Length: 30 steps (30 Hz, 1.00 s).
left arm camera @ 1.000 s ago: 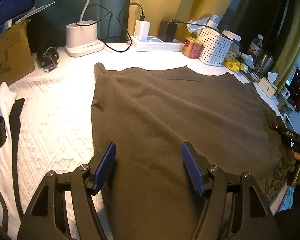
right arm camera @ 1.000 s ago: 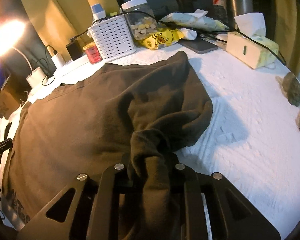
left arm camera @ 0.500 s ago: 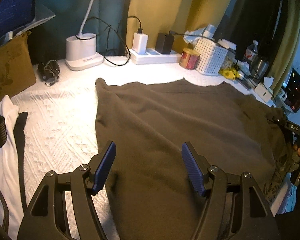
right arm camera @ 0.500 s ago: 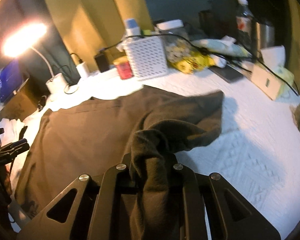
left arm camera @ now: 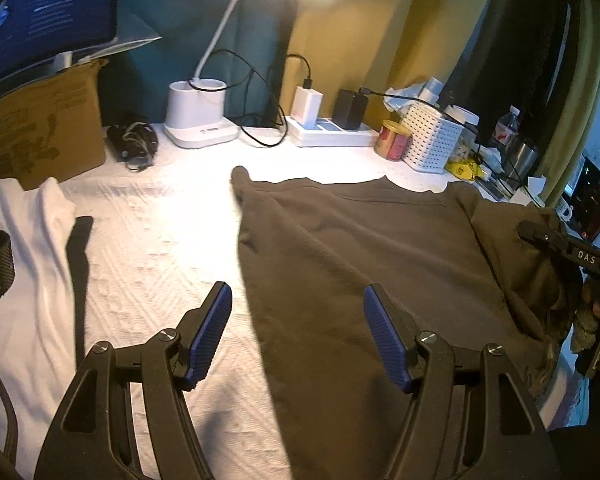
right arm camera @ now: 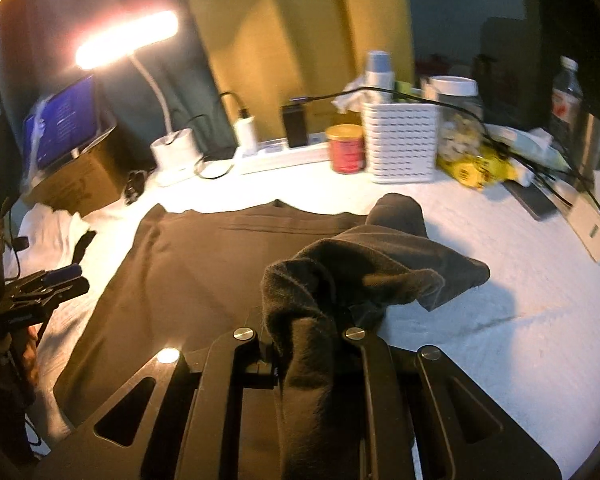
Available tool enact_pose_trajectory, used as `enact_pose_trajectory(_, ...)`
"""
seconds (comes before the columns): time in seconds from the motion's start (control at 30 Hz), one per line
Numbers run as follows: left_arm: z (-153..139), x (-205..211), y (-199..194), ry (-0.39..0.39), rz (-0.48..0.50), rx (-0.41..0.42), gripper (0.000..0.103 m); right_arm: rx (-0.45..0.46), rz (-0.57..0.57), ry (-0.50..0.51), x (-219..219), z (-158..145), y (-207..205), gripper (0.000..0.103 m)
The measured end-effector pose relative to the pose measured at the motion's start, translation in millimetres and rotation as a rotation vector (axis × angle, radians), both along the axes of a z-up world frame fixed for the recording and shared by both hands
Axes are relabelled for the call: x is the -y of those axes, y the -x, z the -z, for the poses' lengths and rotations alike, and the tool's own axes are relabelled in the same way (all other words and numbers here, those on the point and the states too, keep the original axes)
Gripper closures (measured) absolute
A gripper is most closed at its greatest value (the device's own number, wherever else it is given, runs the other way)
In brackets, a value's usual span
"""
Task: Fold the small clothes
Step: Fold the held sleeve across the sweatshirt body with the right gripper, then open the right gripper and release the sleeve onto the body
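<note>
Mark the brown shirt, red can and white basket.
brown shirt (left arm camera: 380,248): left wrist view, flat middle of the fabric.
red can (right arm camera: 345,151): right wrist view, front of its side.
white basket (right arm camera: 399,142): right wrist view, front wall.

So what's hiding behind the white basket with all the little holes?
Behind the white basket a blue-capped bottle and crumpled tissue poke up over its rim, with a black cable crossing above. Their lower parts, and anything inside the basket, are covered by its wall.

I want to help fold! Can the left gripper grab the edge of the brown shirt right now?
Probably yes. The left gripper is open and empty, and the brown shirt's near edge lies flat on the white cloth right between its fingers, with nothing in the way.
</note>
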State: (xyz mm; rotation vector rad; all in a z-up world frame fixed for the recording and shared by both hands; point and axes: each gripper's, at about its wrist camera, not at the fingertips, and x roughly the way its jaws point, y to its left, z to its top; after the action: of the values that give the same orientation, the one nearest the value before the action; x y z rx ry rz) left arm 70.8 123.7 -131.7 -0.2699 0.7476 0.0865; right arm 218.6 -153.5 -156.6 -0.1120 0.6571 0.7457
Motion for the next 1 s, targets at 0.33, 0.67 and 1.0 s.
enact_pose_trajectory(0.33, 1, -17, 18, 0.010, -0.023, 0.008, 0.035, -0.014, -0.127, 0.052, -59, 12, 26, 0.088)
enact_pose_trajectory(0.67, 5, -31, 38, 0.030, -0.053, 0.014, 0.035, -0.053, -0.244, 0.117, -109, 27, 51, 0.089)
enact_pose_trajectory(1.0, 0, -39, 58, 0.032, -0.092, 0.025, 0.035, -0.108, -0.475, 0.198, -162, 54, 112, 0.089)
